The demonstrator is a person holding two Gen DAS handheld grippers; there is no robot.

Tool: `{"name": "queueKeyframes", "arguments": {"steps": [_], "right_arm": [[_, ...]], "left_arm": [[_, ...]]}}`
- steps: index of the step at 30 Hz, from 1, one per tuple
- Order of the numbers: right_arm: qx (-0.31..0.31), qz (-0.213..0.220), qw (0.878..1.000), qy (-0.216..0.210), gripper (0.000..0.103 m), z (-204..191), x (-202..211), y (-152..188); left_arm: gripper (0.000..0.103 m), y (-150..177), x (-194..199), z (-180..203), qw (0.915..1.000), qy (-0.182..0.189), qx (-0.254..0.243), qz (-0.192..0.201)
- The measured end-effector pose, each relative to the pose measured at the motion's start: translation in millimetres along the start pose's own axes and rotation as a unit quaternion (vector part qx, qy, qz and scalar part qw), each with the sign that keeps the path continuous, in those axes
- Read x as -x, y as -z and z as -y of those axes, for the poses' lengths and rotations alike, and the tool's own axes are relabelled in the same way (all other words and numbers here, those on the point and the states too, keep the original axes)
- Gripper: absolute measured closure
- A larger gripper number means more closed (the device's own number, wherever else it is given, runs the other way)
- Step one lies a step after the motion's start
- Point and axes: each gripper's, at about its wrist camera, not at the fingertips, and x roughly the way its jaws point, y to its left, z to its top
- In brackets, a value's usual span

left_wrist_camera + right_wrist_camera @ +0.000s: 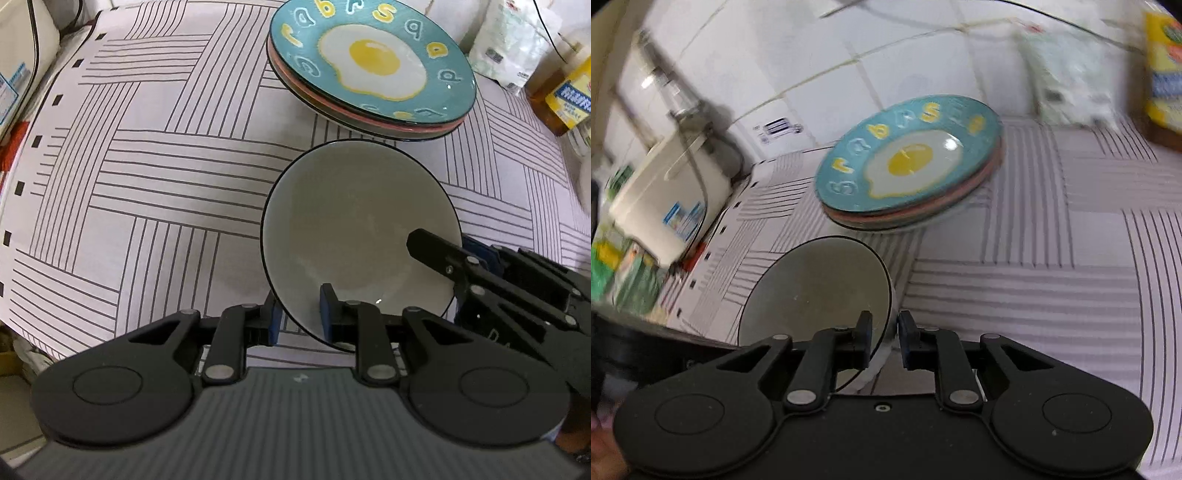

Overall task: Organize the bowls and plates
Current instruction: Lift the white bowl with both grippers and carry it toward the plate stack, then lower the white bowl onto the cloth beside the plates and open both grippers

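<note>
A grey-white bowl (354, 229) (812, 288) with a thin dark rim is tilted above the striped tablecloth (147, 166). My left gripper (297, 317) is shut on its near rim, one blue pad inside and one outside. My right gripper (884, 332) is shut on the rim on the bowl's right side; in the left wrist view the right gripper (456, 254) reaches in with one finger inside the bowl. Just behind the bowl lies a stack of plates (373, 62) (908, 162), the top one teal with a fried-egg picture and yellow letters.
A white appliance (22, 55) (665, 192) stands at the cloth's left edge. A white bag (509, 40) and an oil bottle with a yellow label (561, 92) stand at the back right by the tiled wall. Bare cloth spreads left of the bowl.
</note>
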Motion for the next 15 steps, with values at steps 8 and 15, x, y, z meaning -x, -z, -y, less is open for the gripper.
{"name": "queueKeyframes", "arguments": {"steps": [8,15], "right_arm": [[0.083,-0.011,0.996,0.011,0.068,-12.6,2.9,-5.1],[0.072,-0.001,0.997,0.026,0.062,-7.7,41.0,-10.4]], "left_arm": [[0.071,2.3,10.9,5.8,0.9998,-0.012,-0.011,-0.009],[0.057,12.6,47.0,26.5,0.9974,-0.028,-0.066,0.008]]}}
